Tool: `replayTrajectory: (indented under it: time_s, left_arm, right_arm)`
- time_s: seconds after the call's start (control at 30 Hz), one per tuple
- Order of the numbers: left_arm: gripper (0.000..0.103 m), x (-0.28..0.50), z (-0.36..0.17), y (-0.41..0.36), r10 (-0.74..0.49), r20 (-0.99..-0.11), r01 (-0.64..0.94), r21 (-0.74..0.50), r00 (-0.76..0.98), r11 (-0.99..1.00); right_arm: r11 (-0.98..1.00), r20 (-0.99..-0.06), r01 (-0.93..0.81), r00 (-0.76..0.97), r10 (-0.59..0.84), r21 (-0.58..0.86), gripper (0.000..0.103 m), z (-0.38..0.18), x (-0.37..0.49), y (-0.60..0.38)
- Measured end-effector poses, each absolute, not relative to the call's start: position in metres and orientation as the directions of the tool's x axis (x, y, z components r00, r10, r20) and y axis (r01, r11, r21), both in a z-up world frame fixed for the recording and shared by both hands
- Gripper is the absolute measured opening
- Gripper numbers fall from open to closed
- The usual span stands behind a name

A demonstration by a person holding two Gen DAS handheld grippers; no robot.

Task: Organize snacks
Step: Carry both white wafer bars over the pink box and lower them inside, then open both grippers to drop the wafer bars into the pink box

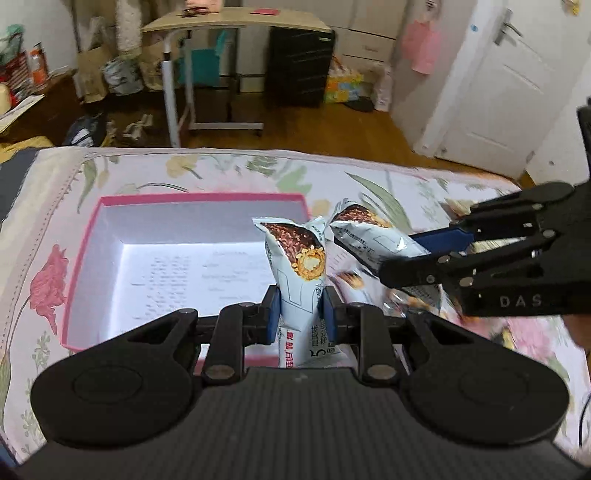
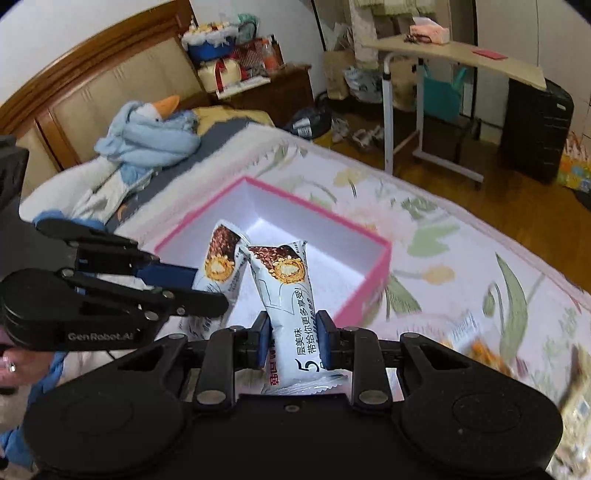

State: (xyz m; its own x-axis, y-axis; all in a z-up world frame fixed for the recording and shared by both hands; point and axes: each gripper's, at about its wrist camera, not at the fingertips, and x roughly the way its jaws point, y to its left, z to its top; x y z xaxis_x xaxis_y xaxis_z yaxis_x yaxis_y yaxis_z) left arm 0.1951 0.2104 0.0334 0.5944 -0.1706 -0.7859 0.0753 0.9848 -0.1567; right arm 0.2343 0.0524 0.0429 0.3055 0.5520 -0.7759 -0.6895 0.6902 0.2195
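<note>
My left gripper [image 1: 300,318] is shut on a white snack bar packet [image 1: 297,266] with a chocolate-wafer picture, held upright over the near right part of a pink box [image 1: 83,258] with a white inside. My right gripper [image 2: 293,338] is shut on a second packet of the same kind [image 2: 286,291], above the box's near wall [image 2: 369,291]. In the left wrist view the right gripper [image 1: 428,254] comes in from the right with its packet [image 1: 369,236]. In the right wrist view the left gripper [image 2: 210,291] enters from the left with its packet [image 2: 221,262]. Both packets hang close together.
The box lies on a floral bedspread [image 1: 184,173]. More snack packets lie blurred on the spread at the right [image 2: 480,347]. A plush goose in blue cloth [image 2: 147,136] lies near the headboard. Beyond the bed stand a rolling desk [image 1: 229,22] and a dark cabinet [image 1: 299,62].
</note>
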Motion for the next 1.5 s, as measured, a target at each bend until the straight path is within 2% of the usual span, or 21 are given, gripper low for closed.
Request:
replayTrajectory:
  time_s: [0.17, 0.23, 0.37, 0.47, 0.73, 0.87, 1.0, 1.13, 1.27, 1.5]
  left_arm:
    - [0.024, 0.234, 0.003, 0.235, -0.139, -0.787, -0.045, -0.208, 0.601, 0.977]
    - [0.024, 0.25, -0.012, 0.247, -0.137, -0.792, -0.103, -0.244, 0.595, 0.964]
    - [0.024, 0.278, -0.043, 0.26, -0.089, -0.826, -0.205, -0.24, 0.557, 0.949]
    - [0.023, 0.296, -0.071, 0.275, -0.119, -0.861, -0.271, -0.282, 0.494, 0.92]
    - [0.024, 0.315, -0.116, 0.282, -0.129, -0.905, -0.311, -0.27, 0.406, 0.911]
    - [0.025, 0.325, -0.127, 0.28, -0.136, -0.916, -0.286, -0.255, 0.378, 0.924]
    - [0.025, 0.328, -0.13, 0.277, -0.116, -0.92, -0.277, -0.23, 0.374, 0.933]
    - [0.035, 0.325, -0.125, 0.278, -0.113, -0.922, -0.275, -0.224, 0.369, 0.935]
    - [0.041, 0.312, -0.108, 0.281, -0.087, -0.91, -0.247, -0.201, 0.404, 0.948]
    - [0.048, 0.281, -0.067, 0.284, -0.069, -0.89, -0.162, -0.158, 0.451, 0.974]
  right_arm:
    - [0.678, -0.778, -0.705, 0.3, 0.552, 0.209, 0.03, 0.013, 0.263, 0.082]
    - [0.675, -0.786, -0.716, 0.309, 0.535, 0.179, 0.03, 0.0, 0.272, 0.095]
    - [0.649, -0.816, -0.756, 0.319, 0.483, 0.089, 0.03, -0.025, 0.287, 0.126]
    - [0.622, -0.835, -0.782, 0.316, 0.451, 0.04, 0.03, -0.039, 0.294, 0.143]
    - [0.59, -0.887, -0.808, 0.27, 0.374, 0.003, 0.03, -0.072, 0.305, 0.157]
    - [0.559, -0.911, -0.827, 0.279, 0.304, -0.066, 0.03, -0.083, 0.303, 0.167]
    - [0.553, -0.915, -0.827, 0.293, 0.276, -0.098, 0.031, -0.087, 0.301, 0.173]
    - [0.551, -0.916, -0.827, 0.301, 0.265, -0.112, 0.034, -0.085, 0.295, 0.177]
    - [0.566, -0.905, -0.82, 0.305, 0.296, -0.092, 0.047, -0.07, 0.284, 0.174]
    - [0.591, -0.892, -0.802, 0.323, 0.318, -0.08, 0.049, -0.041, 0.263, 0.162]
